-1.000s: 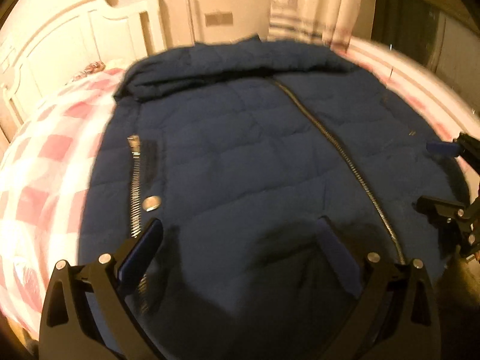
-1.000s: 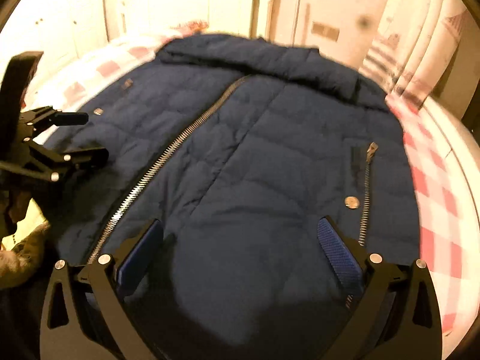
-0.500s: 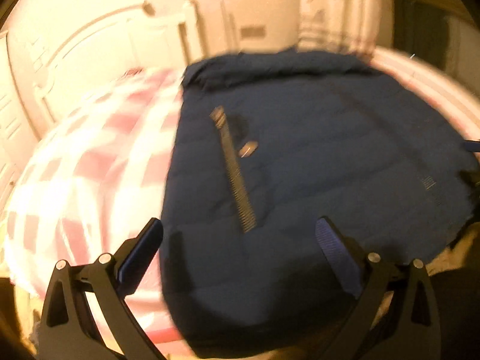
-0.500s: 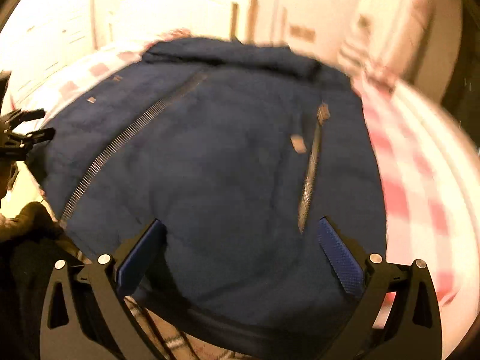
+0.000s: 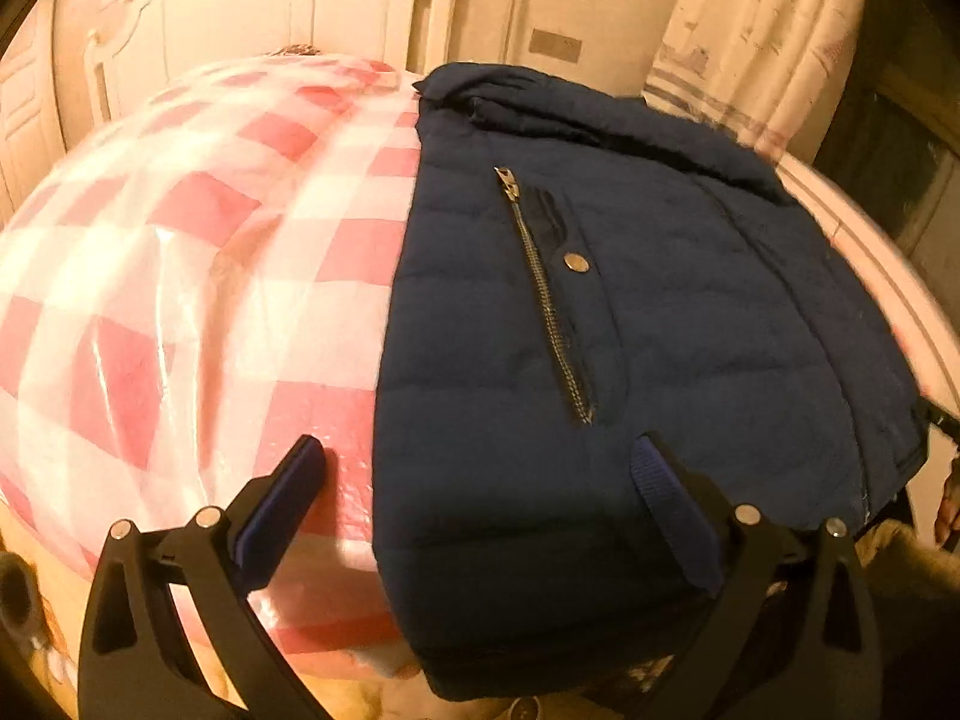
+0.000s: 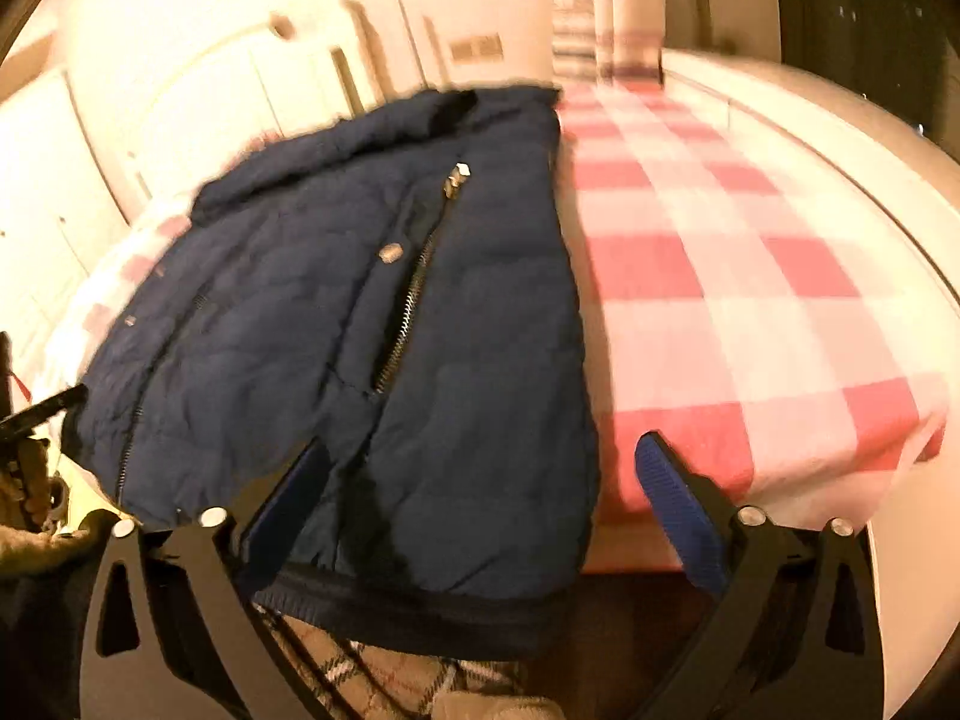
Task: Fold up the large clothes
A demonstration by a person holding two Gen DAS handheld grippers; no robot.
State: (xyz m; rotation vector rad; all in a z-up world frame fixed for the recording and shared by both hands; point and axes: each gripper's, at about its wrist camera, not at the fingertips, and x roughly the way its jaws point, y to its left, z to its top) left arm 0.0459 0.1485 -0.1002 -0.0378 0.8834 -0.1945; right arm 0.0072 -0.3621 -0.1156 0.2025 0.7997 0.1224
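**One navy jacket on the bed, two tools spread wide**

On the bed (image 5: 180,252), over its pink-and-white checked cover, lies one navy quilted jacket (image 5: 630,312), spread flat with its collar toward the white headboard (image 5: 252,6) and its hem hanging just over the near edge of the bed. Two slanted pocket zippers show, one per view: one (image 5: 549,300) with a round metal snap (image 5: 577,263) just beside it in the left wrist view, the other (image 6: 414,294) with its own snap (image 6: 390,252) in the right wrist view. The long front zipper (image 6: 138,408) runs down near the jacket's left edge in the right wrist view.

The left tool (image 5: 480,480) hangs over the near edge of the bed with its jaws wide apart and nothing between them; one blue pad is over the checked cover, the other over the jacket. The right tool (image 6: 480,480) is likewise spread wide and empty, straddling the jacket's other side edge. A patterned curtain (image 5: 756,30) hangs beyond the far corner.
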